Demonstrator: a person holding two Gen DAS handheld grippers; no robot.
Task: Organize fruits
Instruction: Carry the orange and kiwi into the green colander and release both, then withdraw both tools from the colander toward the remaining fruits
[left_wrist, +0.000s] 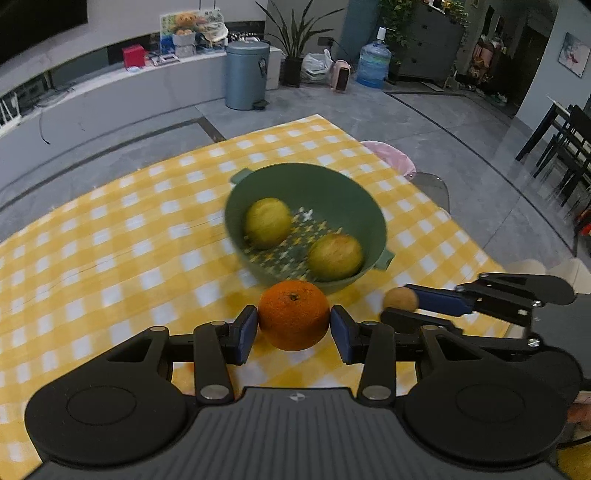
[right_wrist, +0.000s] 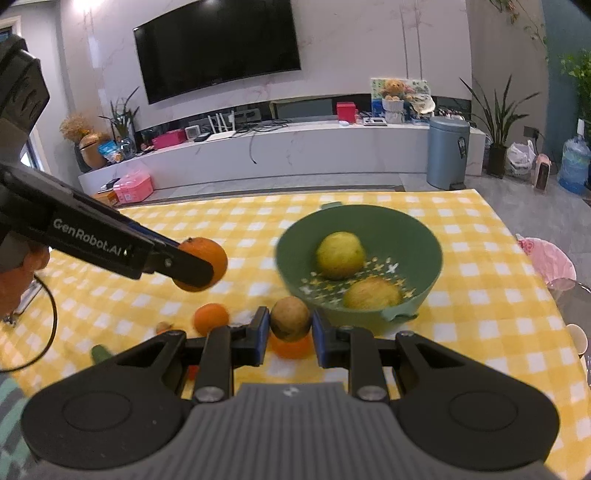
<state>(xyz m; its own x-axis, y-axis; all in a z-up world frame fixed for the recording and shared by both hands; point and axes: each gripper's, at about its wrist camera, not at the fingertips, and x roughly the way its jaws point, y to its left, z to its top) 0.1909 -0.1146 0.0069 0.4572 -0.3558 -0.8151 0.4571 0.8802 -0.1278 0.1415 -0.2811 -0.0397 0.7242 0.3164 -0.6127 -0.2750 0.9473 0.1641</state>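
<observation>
My left gripper (left_wrist: 293, 323) is shut on an orange (left_wrist: 293, 314), held above the yellow checked cloth just short of the green colander bowl (left_wrist: 332, 184). Two yellow-green apples (left_wrist: 267, 221) (left_wrist: 335, 256) lie inside the bowl. My right gripper (right_wrist: 290, 326) is shut on a small brown round fruit (right_wrist: 290, 318), also near the bowl (right_wrist: 413, 229). In the left wrist view the right gripper (left_wrist: 400, 304) shows at the right with the brown fruit (left_wrist: 400, 298). In the right wrist view the left gripper (right_wrist: 201, 266) carries the orange (right_wrist: 210, 258) at the left.
Loose fruit lies on the cloth near the front: an orange (right_wrist: 211, 317), another orange (right_wrist: 291, 349) under the brown fruit, and small pieces at the left (right_wrist: 164, 326). A pink-lined bin (right_wrist: 546, 258) stands beside the table's right edge. A person's hand (right_wrist: 22, 273) holds the left gripper.
</observation>
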